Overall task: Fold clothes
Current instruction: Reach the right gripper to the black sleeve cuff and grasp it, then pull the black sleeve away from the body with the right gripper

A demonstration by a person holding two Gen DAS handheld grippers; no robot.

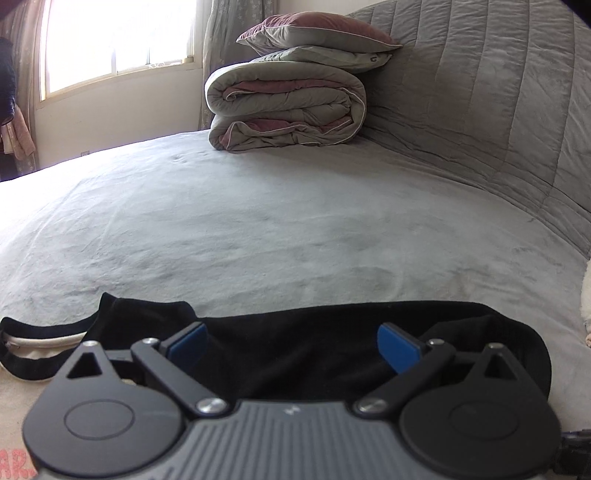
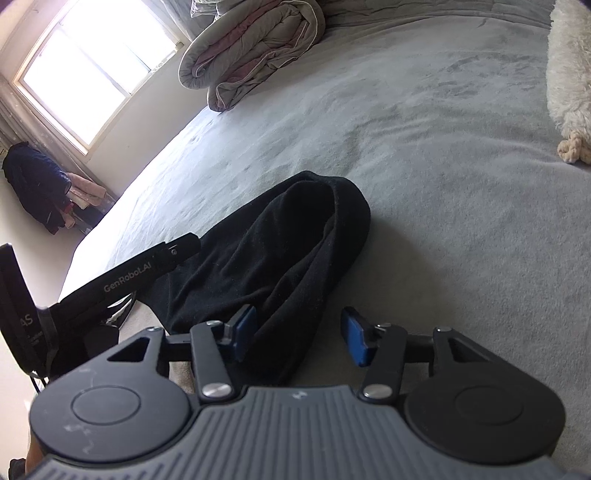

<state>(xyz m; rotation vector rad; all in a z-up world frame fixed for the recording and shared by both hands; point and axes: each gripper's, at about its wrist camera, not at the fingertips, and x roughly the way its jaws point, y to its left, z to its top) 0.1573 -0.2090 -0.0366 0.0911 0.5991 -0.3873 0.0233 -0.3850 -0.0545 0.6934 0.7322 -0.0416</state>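
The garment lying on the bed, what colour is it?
Black garment, on the grey bed; clearest in the right wrist view.

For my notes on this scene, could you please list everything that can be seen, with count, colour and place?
black cloth garment: one, black, bunched at the bed's near edge
grey bed cover: one, light grey, under everything
folded grey-and-mauve quilt: one, far side by the window
pillows: two, mauve and grey, stacked on the quilt
fluffy cream item: one, at the right edge of the bed
window: one, bright, far left
dark hanging clothes: some, below the window
left gripper: one, open, over the garment
right gripper: one, open, garment edge between its fingers
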